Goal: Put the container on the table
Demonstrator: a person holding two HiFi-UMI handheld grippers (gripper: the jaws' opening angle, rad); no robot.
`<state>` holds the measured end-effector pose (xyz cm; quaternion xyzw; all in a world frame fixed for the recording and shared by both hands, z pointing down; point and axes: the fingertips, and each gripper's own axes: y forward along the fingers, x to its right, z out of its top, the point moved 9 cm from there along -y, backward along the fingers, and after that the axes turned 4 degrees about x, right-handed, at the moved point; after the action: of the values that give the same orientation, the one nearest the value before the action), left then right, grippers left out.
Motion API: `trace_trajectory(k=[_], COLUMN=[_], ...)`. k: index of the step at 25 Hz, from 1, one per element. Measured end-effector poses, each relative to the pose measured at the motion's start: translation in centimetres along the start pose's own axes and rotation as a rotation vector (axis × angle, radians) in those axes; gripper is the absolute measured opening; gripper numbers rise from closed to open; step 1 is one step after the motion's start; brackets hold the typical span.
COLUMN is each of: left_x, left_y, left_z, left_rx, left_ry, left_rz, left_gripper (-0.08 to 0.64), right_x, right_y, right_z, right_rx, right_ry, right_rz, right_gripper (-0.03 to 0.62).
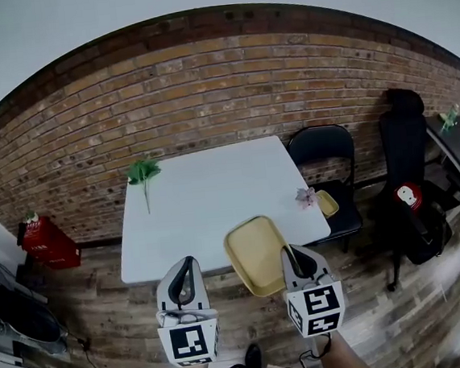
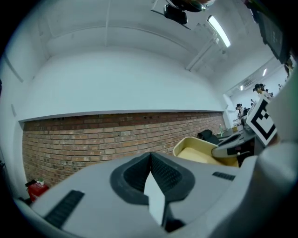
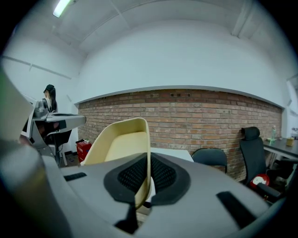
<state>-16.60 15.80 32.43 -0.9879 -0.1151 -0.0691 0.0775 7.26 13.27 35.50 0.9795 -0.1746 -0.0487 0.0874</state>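
A pale yellow, shallow rectangular container (image 1: 257,256) hangs tilted over the front right edge of the white table (image 1: 207,197). My right gripper (image 1: 290,252) is shut on its near right rim. In the right gripper view the container (image 3: 121,142) stands on edge, its rim pinched between the dark pads (image 3: 164,174). My left gripper (image 1: 187,262) is to the left of the container, short of the table's front edge, shut with nothing in it. In the left gripper view its pads (image 2: 163,172) meet, and the container (image 2: 198,149) shows to the right.
On the table lie a green plant sprig (image 1: 143,173) at the far left, and a pink object (image 1: 306,197) and a small yellow dish (image 1: 326,203) at the right edge. A black chair (image 1: 325,158) stands right of the table, a red box (image 1: 48,242) left, and a brick wall behind.
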Motion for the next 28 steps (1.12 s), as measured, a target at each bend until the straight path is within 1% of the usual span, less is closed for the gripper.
trace_trajectory(k=[2, 6, 15, 21, 24, 28], left_x=[-0.6, -1.4, -1.2, -1.0, -0.8, -0.5], left_y=[1.3, 3.4, 7.0, 11.4, 14.5, 18.6], left_z=[0.0, -0.5, -3.0, -5.0, -6.0, -7.2], left_rx=[0.006, 0.010, -0.044, -0.076, -0.079, -0.117], left_ry=[0.005, -0.010, -0.011, -0.003, -0.010, 0.003], left_rz=[-0.016, -0.034, -0.074, -0.075, -0.071, -0.061], left_gripper=[0.011, 0.011, 0.009, 0.011, 0.011, 0.009], right_x=[0.2, 0.6, 2.6, 5.3, 7.1, 9.8], right_y=[1.1, 2.8, 5.8, 9.5, 12.3, 16.4], right_z=[0.6, 1.2, 0.4, -0.3, -1.0, -1.4], right_rx=[0.010, 0.005, -0.027, -0.038, -0.058, -0.083], right_ry=[0.002, 0.005, 0.020, 0.036, 0.049, 0.064], right_rz=[-0.015, -0.038, -0.069, -0.072, -0.068, -0.044], right_gripper=[0.008, 0.008, 0.008, 0.008, 0.008, 0.008])
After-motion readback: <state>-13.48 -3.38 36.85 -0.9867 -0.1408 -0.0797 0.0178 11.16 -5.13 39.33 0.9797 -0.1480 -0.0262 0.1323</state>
